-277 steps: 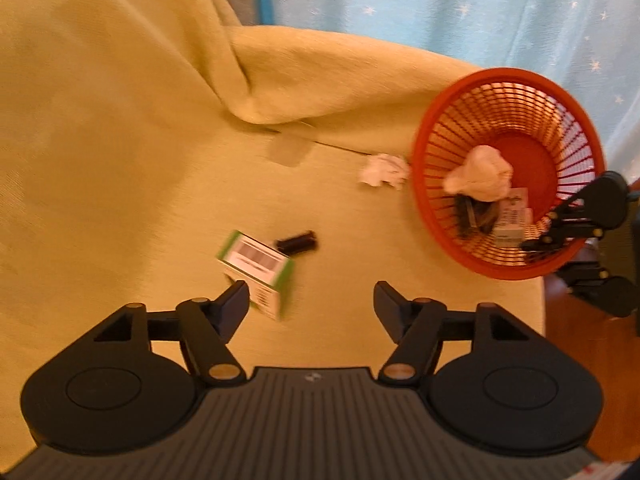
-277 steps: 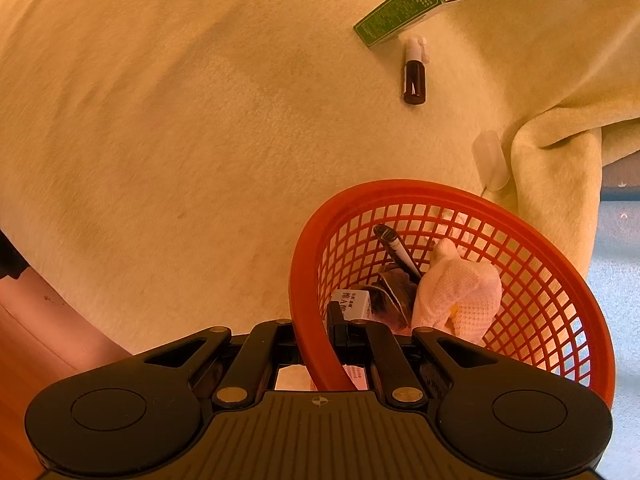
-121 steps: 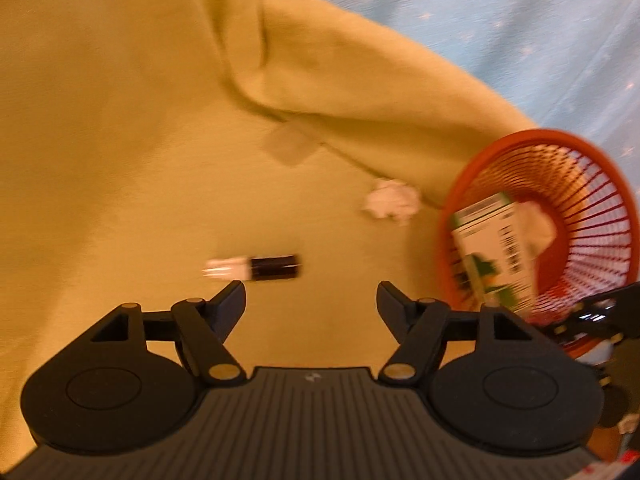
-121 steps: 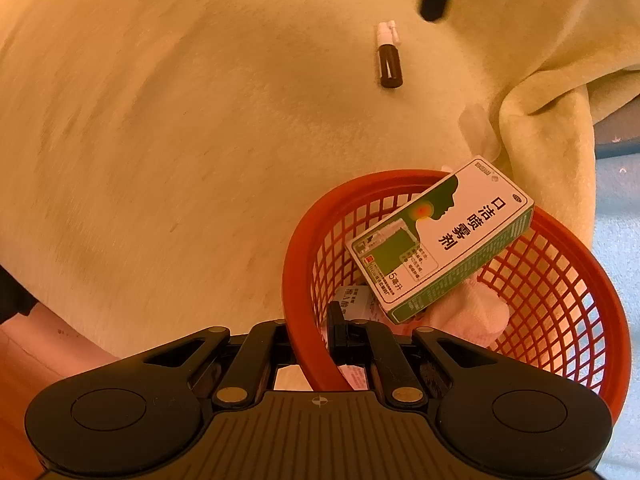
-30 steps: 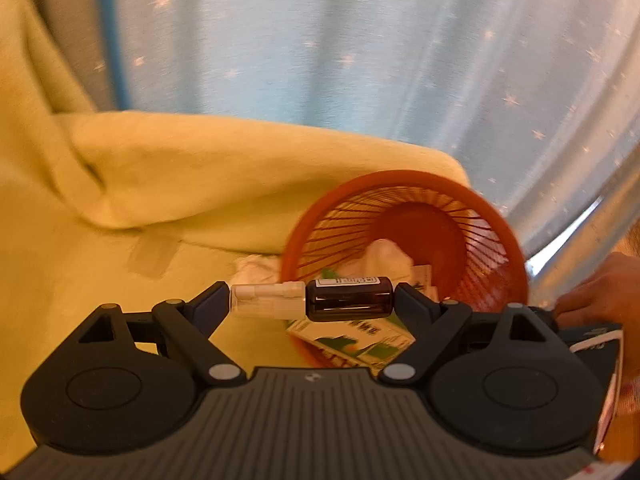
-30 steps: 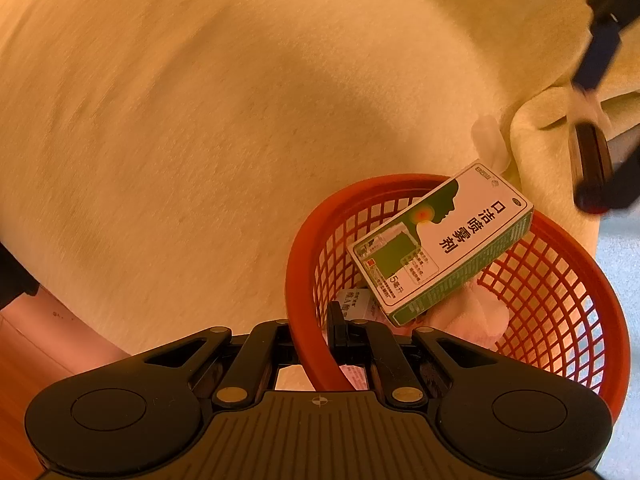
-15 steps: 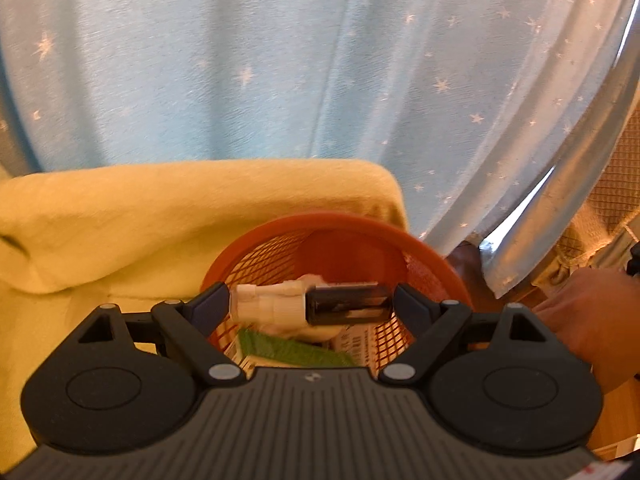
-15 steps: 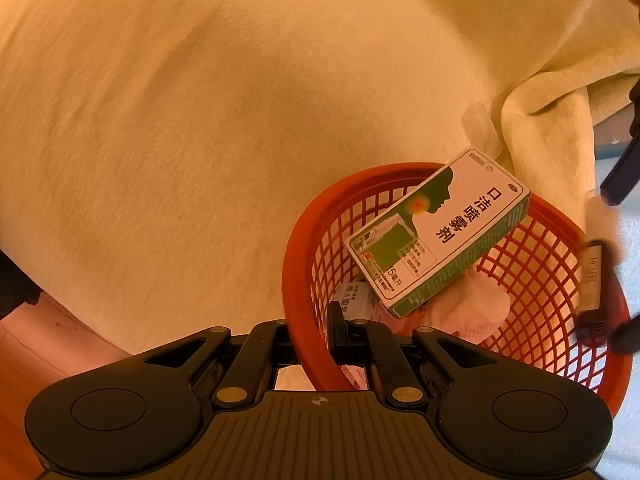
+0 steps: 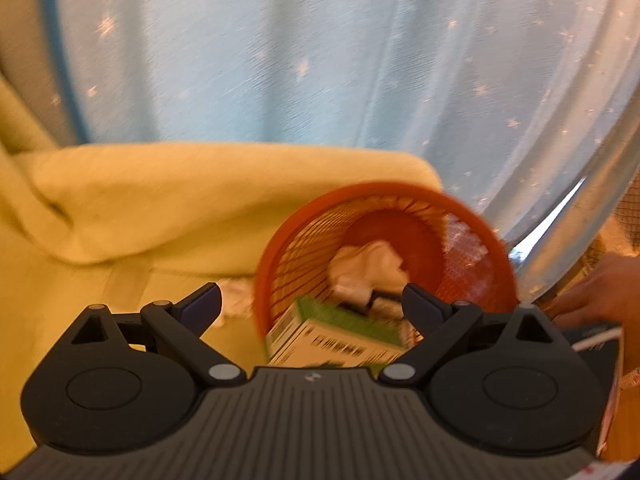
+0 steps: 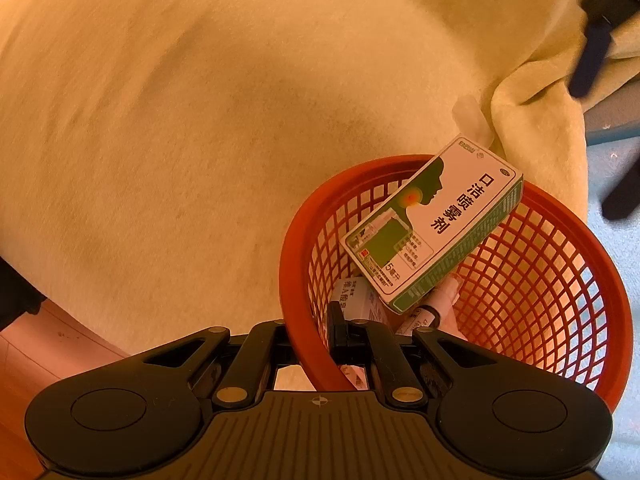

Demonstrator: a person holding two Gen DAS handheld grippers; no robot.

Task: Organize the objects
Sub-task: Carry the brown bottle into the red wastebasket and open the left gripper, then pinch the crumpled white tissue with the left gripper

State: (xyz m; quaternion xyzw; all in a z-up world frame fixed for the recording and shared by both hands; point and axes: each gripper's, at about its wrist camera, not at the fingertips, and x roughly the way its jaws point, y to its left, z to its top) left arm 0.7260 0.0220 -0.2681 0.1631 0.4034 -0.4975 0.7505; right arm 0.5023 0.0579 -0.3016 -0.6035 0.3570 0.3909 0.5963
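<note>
A red mesh basket [image 9: 380, 190] [image 10: 290, 264] stands at the edge of the yellow cloth. My right gripper [image 10: 316, 332] is shut on its near rim. Inside lies a green and white box [image 9: 336, 340] [image 10: 436, 220], tilted against the wall. A small brown bottle with a white cap [image 10: 430, 312] lies under the box's lower end. A white wad [image 9: 368, 264] rests further in. My left gripper [image 9: 310, 298] hovers open beside and above the basket, with nothing between its fingers. One of its dark fingers [image 10: 592, 60] shows blurred at the top right of the right wrist view.
A crumpled white paper [image 9: 236, 300] lies on the yellow cloth [image 10: 200, 140] just left of the basket. A clear flat patch [image 9: 126, 284] sits near the cloth's fold. A blue starred curtain [image 9: 320, 60] hangs behind. A person's hand [image 9: 592, 292] is at the right.
My left gripper has opened and the brown bottle has dropped into the basket, under the box. That gripper has shifted left, away from above the basket. The right gripper has kept its hold.
</note>
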